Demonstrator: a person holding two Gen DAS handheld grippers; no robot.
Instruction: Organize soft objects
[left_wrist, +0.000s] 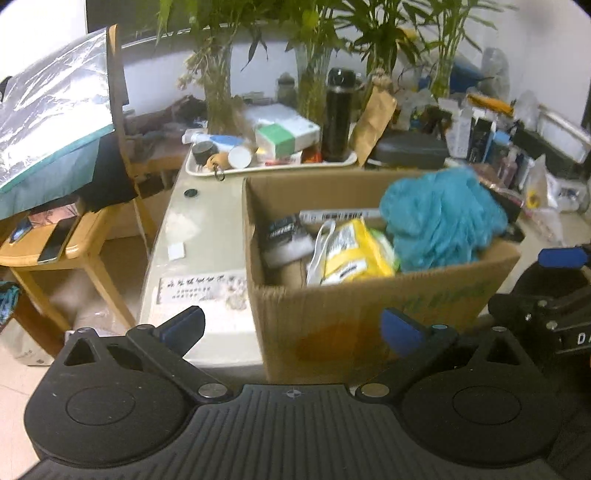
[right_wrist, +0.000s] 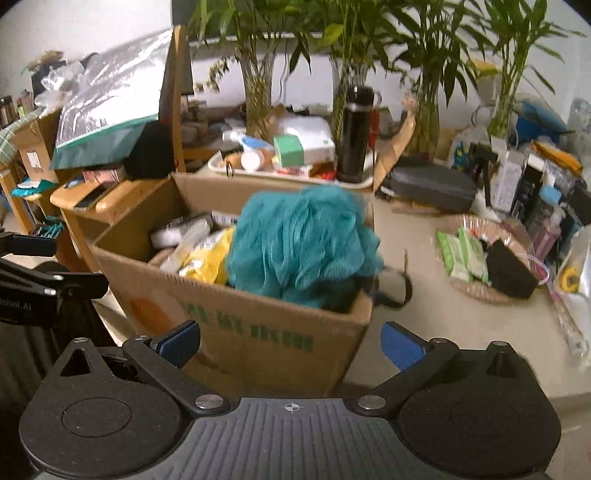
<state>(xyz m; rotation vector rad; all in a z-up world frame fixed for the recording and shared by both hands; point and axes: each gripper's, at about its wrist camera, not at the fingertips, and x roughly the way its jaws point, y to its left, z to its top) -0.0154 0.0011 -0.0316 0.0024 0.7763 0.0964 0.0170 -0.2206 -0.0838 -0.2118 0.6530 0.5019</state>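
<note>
Right wrist: cluttered pale desk (right_wrist: 461, 332) w/ plants (right_wrist: 436, 55) behind.

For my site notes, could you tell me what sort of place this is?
Probably a lived-in home or office corner: a cluttered desk with vased bamboo plants, a wooden chair, and a cardboard box of household items.

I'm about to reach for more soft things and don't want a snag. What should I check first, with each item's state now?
1. Left tool open and empty: ok.
2. Right tool open and empty: ok.
3. Teal bath pouf inside the cardboard box: ok, though it bulges above the rim.
4. Room left in the box: cannot tell; the yellow packet and other items crowd it.
5. Soft items waiting in the wicker basket: ok, green packets and a black sponge are visible.
</note>
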